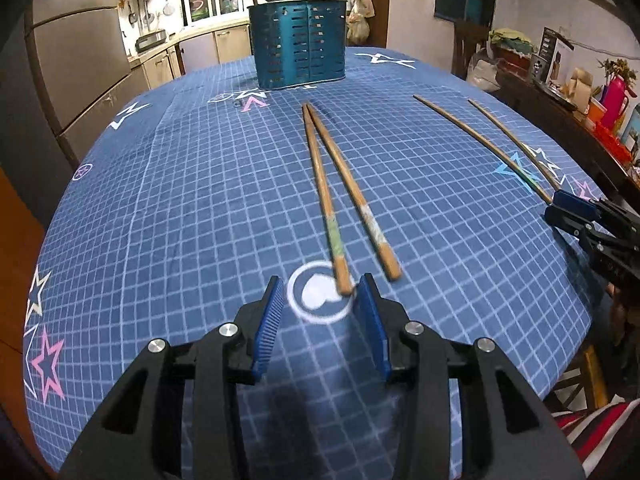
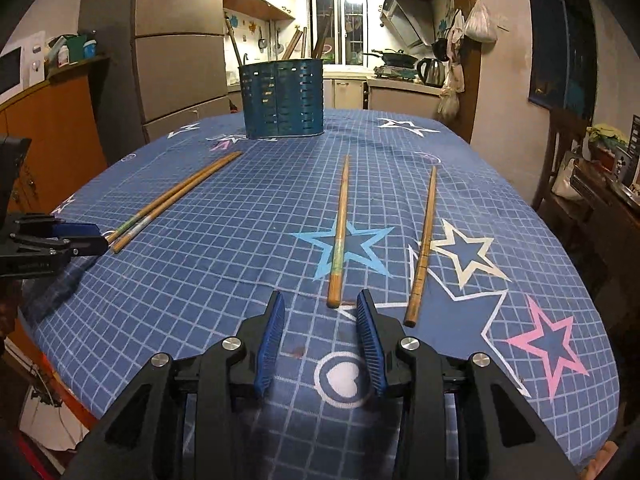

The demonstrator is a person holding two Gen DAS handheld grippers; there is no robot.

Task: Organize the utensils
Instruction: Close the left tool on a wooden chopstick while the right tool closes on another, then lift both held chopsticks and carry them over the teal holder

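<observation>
i have both grippers low over the blue grid tablecloth with stars [image 1: 180, 200], each with its jaws apart and holding nothing. the left gripper [image 1: 320, 300] faces the butt end of the left chopstick of the crossed wooden pair [image 1: 326, 200]; that end lies between the fingertips, near the right one. the right gripper [image 2: 320, 304] faces the wooden chopstick on the light blue star [image 2: 339, 232], its end just in front of the jaws. the blue perforated metal utensil holder [image 1: 298, 46] stands at the far side of the table. i think i should centre each stick between the pads, go a little forward, then close gently, so the stick does not roll away.
</observation>
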